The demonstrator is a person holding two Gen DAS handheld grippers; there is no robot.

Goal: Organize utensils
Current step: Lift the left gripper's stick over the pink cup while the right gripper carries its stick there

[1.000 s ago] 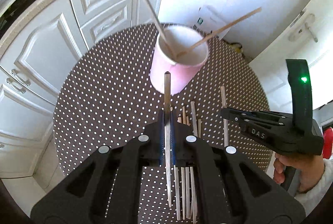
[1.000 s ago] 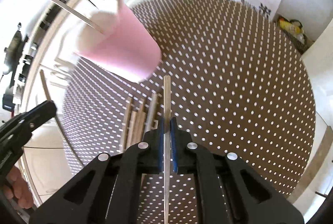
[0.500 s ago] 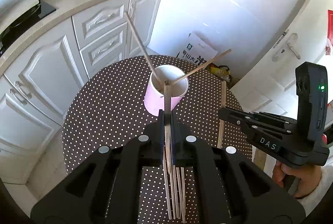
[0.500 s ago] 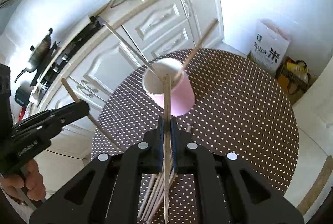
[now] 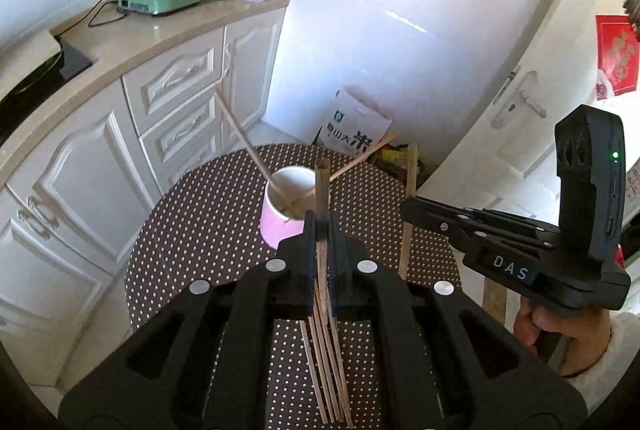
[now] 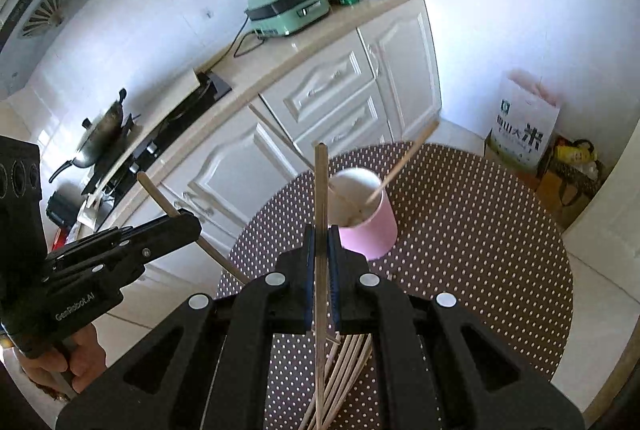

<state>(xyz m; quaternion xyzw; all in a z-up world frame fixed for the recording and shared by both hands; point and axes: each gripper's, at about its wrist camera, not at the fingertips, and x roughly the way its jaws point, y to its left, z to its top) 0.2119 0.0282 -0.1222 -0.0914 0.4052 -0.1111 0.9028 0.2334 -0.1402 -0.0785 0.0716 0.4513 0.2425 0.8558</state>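
Both handheld grippers are matte black plastic with round silver screw heads on the finger arms and blue pads lining the fingertips. The right gripper (image 5: pixel 404 208) carries white "DAS" lettering and a tall black housing with a green light. The left gripper (image 6: pixel 192 226) reads "GenRobot.AI". Bare skin shows on both hands; the right hand (image 5: pixel 560 334) has a white sleeve.

Matt wooden chopsticks (image 5: pixel 326 342), paper-like pink cup (image 5: pixel 286 208), dotted tablecloth (image 5: pixel 200 230).
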